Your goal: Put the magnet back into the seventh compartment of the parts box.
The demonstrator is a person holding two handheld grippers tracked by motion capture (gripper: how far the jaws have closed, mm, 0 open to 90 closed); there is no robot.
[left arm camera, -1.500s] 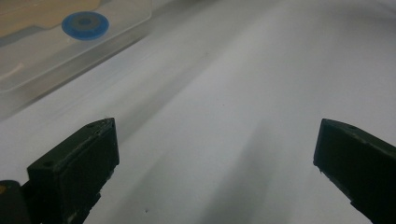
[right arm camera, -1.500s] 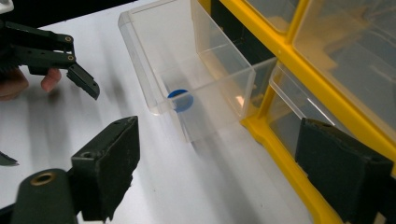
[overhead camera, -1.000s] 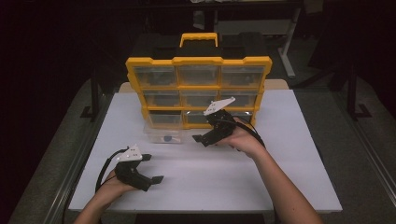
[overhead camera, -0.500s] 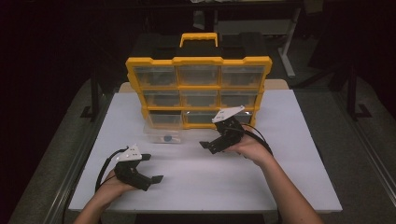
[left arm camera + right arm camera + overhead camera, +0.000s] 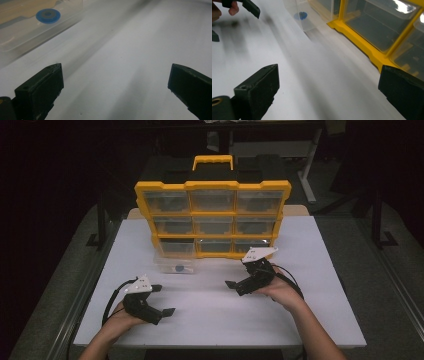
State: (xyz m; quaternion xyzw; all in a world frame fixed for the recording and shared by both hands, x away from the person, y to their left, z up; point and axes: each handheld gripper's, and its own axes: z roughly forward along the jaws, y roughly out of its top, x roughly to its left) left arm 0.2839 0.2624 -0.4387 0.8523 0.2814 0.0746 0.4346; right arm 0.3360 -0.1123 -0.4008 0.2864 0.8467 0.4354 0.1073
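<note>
Right gripper (image 5: 239, 282) pulled back from yellow organizer (image 5: 212, 217) toward table (image 5: 320, 270) middle, jaws wide apart, empty. Left gripper (image 5: 161, 300) unmoved, jaws apart, empty. Clear bin (image 5: 173, 265) with 1 blue disc (image 5: 47, 15) ahead of left gripper, touching organizer front.

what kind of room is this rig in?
Probably a workshop or lab bench setup: a white table lit in a dark room, a yellow parts organizer with clear drawers, and metal frame legs behind it.
</note>
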